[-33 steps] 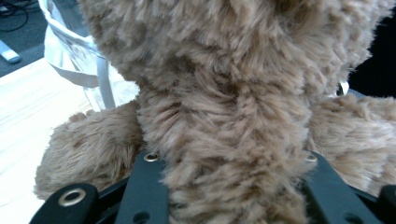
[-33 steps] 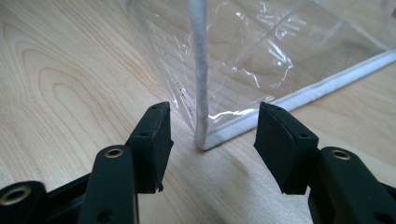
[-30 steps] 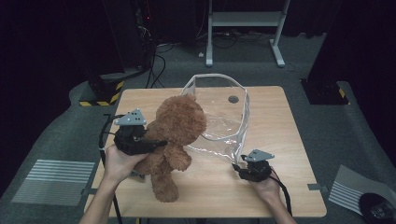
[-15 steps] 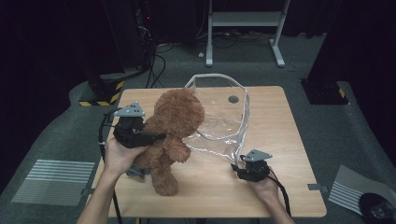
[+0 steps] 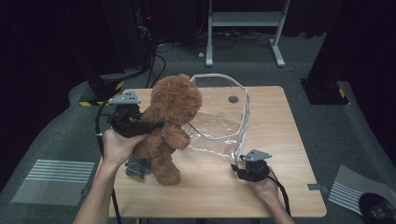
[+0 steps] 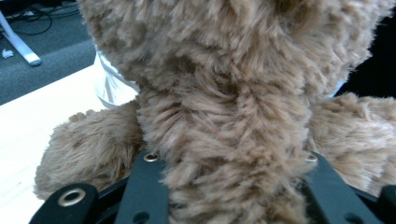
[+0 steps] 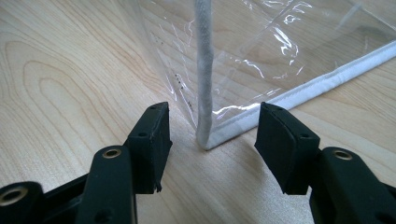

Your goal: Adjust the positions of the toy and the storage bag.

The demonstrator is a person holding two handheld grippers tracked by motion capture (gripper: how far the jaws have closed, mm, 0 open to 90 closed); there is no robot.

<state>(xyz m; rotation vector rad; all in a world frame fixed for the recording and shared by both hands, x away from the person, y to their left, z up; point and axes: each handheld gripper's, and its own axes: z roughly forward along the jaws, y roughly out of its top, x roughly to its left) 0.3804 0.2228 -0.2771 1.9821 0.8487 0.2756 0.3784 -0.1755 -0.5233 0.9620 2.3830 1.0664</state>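
Two tongs work a wooden table [image 5: 280, 140] at once: the left tongs [image 5: 156, 125] are clamped across the back of a brown teddy bear [image 5: 170, 126], plush bulging between the black jaws in the left gripper view [image 6: 224, 154], while the right tongs [image 5: 239, 170] rest low on the wood with jaws apart, straddling but not touching the white-piped corner [image 7: 205, 135] of a clear plastic zip bag [image 5: 219, 126]. The bear is held upright at the table's left half, its feet near the surface and its head level with the bag's raised, gaping mouth [image 5: 219, 78]; the bag lies just to the bear's right and reaches back toward the far edge. Judging from this, the toy is headed for the bag, and the risk is plain: with the corner unpinned, the floppy plastic could slide or fold shut as the bulky bear pushes in, and the soft fur could slip in a grip taken on pile instead of body. A small grey cloth item [image 5: 137, 167] lies beside the bear's leg by the left hand [image 5: 119, 147], and a round cable hole [image 5: 233, 99] sits in the table behind the bag. The bear's outstretched arm [image 5: 177, 137] looks likeliest to catch on the bag's stiff rim. Off the table, striped floor markers [image 5: 53, 182] and a metal stand [image 5: 245, 18] stay well apart.
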